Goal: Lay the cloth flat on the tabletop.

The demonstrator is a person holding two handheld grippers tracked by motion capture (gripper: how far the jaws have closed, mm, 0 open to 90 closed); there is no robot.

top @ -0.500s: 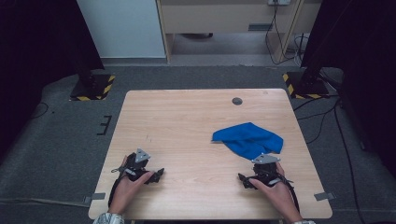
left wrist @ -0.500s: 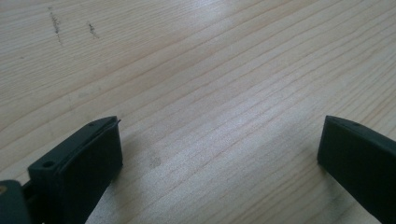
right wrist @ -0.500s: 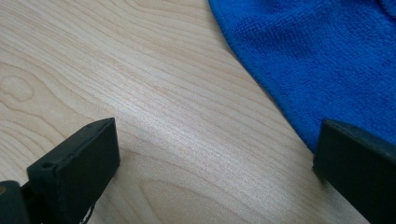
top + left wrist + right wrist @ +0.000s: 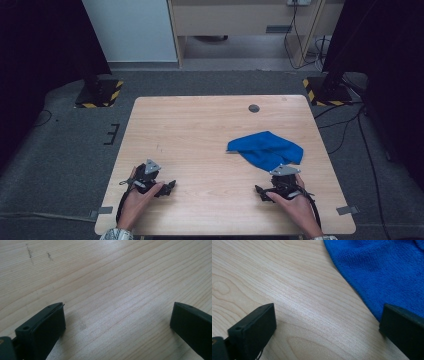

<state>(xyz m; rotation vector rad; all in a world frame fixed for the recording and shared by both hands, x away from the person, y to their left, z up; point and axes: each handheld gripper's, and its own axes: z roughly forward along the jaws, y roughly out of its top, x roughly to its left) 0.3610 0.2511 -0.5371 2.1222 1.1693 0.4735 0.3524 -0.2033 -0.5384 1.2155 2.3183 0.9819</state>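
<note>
A crumpled blue cloth (image 4: pixel 267 148) lies on the right half of the wooden table (image 4: pixel 200 130). My right gripper (image 4: pixel 278 186) rests on the table just in front of the cloth's near edge, jaws wide apart. In the right gripper view the blue cloth (image 4: pixel 387 272) covers the upper right, and bare wood lies between the two black jaws. My left gripper (image 4: pixel 152 181) sits near the front left of the table, far from the cloth. Its black jaws in the left gripper view stand wide apart over bare wood (image 4: pixel 112 290).
A small dark round disc (image 4: pixel 254 108) is set in the tabletop near the far edge. Grey carpet surrounds the table. Two stand bases with yellow-black stripes (image 4: pixel 97 95) (image 4: pixel 327 92) sit on the floor beyond the far corners, with cables at the right.
</note>
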